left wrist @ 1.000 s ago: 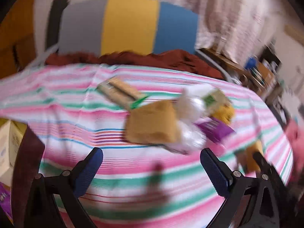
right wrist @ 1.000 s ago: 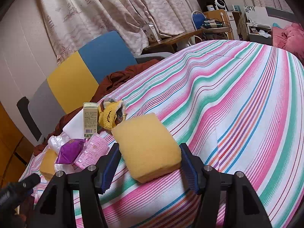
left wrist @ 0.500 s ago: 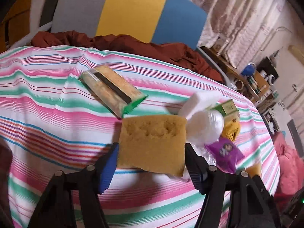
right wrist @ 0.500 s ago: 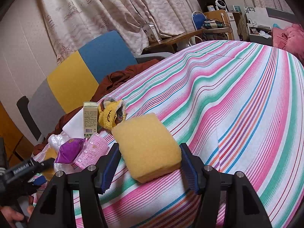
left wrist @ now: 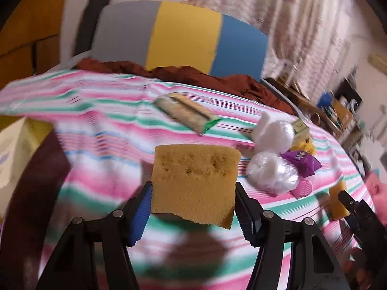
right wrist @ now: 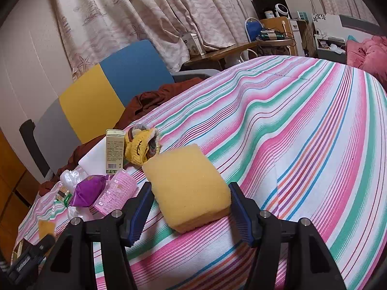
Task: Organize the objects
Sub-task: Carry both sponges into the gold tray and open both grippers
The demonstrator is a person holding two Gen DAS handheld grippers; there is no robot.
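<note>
A yellow sponge (left wrist: 193, 186) hangs above the striped cloth (left wrist: 96, 130), casting a shadow beneath it. My left gripper (left wrist: 192, 212) has it between both pads, and its jaws are still closing on it. In the right wrist view a second yellow sponge (right wrist: 188, 186) lies low on the cloth (right wrist: 302, 145). My right gripper (right wrist: 189, 210) is shut on that sponge, one pad against each side. Just left of it lies a heap: a yellow knit piece (right wrist: 141, 149), a small carton (right wrist: 113, 152), a pink brush (right wrist: 116, 193) and a purple pouch (right wrist: 88, 191).
A flat green-tipped packet (left wrist: 186, 113) lies beyond the left sponge, with white wrapped bundles (left wrist: 273, 171) to its right. A pale box (left wrist: 17, 149) stands at the left edge. A grey, yellow and blue chair back (left wrist: 183, 41) rises behind the table, with brown fabric (left wrist: 217, 77) on the seat.
My left gripper went from wide open to closed on the sponge and raised it off the cloth. The right gripper and its sponge have not moved.
</note>
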